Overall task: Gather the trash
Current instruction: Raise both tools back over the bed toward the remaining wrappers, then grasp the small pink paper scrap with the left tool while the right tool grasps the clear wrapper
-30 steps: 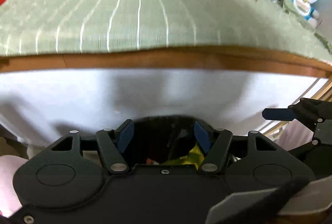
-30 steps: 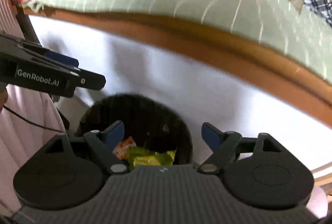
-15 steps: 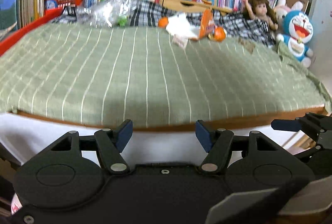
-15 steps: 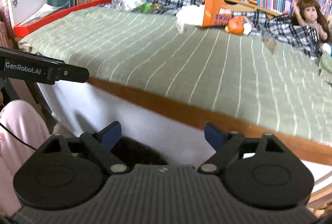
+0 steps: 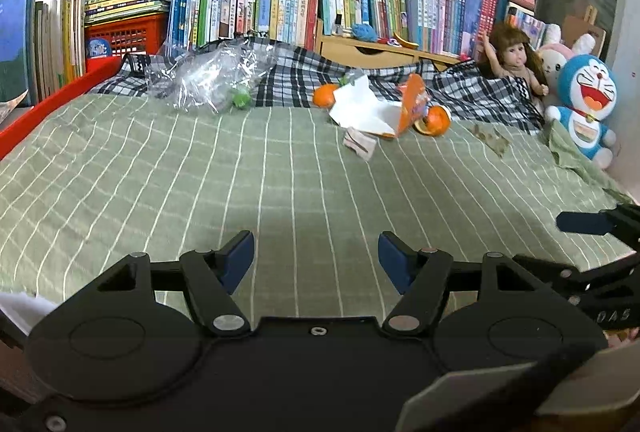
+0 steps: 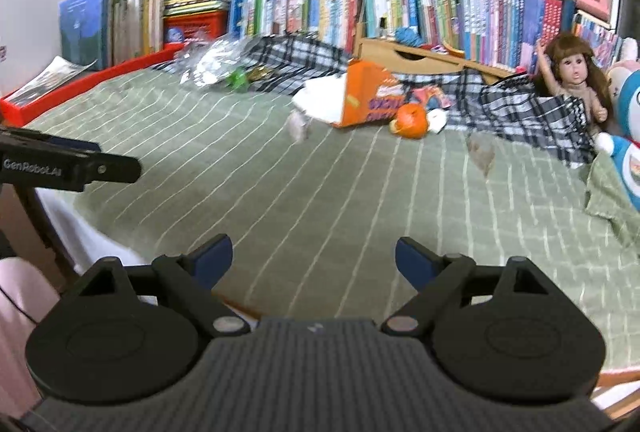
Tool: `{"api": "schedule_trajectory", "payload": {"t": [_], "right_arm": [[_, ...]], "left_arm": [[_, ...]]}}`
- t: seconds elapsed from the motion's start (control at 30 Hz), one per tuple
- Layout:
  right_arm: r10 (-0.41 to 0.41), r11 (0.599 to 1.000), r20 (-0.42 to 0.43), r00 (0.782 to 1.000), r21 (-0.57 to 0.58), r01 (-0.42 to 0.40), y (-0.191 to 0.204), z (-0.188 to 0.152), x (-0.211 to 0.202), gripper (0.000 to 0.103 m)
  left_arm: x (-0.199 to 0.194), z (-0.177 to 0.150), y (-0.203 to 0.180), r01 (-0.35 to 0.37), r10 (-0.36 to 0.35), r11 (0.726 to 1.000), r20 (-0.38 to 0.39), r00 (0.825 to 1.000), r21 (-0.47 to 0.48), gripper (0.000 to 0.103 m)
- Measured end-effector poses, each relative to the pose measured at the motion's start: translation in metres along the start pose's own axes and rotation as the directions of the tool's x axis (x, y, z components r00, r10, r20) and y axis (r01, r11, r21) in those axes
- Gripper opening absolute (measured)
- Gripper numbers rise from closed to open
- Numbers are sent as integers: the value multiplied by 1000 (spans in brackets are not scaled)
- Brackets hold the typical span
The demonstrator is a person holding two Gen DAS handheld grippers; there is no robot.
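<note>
Both the left gripper [image 5: 316, 256] and right gripper [image 6: 314, 260] are held apart with nothing between them, the right's jaws having just been widening, while the torn orange-and-white cardboard box [image 5: 384, 107] is left lying at the far side of the green striped bed [image 5: 280, 191], beside orange peel [image 5: 436, 119].

Left gripper [image 5: 316, 256] jaws parted, nothing between; right gripper [image 6: 314, 259] gaping wider, just been opening, likewise empty.

bare bedspread [image 5: 280, 191] before far litter [image 5: 372, 111]
</note>
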State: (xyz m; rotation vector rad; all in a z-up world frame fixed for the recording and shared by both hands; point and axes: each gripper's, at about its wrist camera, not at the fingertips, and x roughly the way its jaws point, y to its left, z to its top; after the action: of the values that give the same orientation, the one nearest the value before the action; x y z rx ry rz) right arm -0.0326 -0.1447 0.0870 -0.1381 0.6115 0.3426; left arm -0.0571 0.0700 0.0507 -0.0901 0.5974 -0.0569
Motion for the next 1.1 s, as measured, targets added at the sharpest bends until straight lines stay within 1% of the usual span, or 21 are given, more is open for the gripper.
{"api": "schedule_trajectory", "payload": {"t": [0.13,0.27,0.33,0.43,0.6,0.7,0.9,0.97,1.03,1.1], "right_arm": [[-35,999,25,999,7,35,-17,11,6,95],[-71,997,43,997,34,70,-41,21,16,95],[-90,995,49,995,50,87,-54,26,22,95],[-123,991,49,991,67,120,-74,31,33,95],[-163,984,33,986,80,160,-102,36,59,95],[-197,977,8,980,79,196,-115,38,79,93],[-201,975,-16,980,99,201,-139,48,113,91],[-204,974,-22,979,92,205,-145,53,124,91],[-215,973,-32,976,82,217,-150,57,137,91],[-218,972,-47,975,82,221,-155,60,148,90]], "left_arm": [[13,11,1,-6,6,1000,10,1000,6,67],[28,23,-7,-10,9,999,24,1000,46,68],[37,28,-14,-3,1,998,33,999,68,71],[53,38,-23,21,-24,996,35,999,84,71],[92,52,-38,42,-44,993,12,999,114,72],[119,59,-45,53,-52,990,-14,999,133,72],[161,71,-55,69,-64,985,-39,997,160,73],[175,75,-55,70,-64,985,-46,997,158,74],[189,79,-55,74,-66,986,-62,996,147,79],[203,80,-52,78,-68,988,-83,994,131,79]]}}
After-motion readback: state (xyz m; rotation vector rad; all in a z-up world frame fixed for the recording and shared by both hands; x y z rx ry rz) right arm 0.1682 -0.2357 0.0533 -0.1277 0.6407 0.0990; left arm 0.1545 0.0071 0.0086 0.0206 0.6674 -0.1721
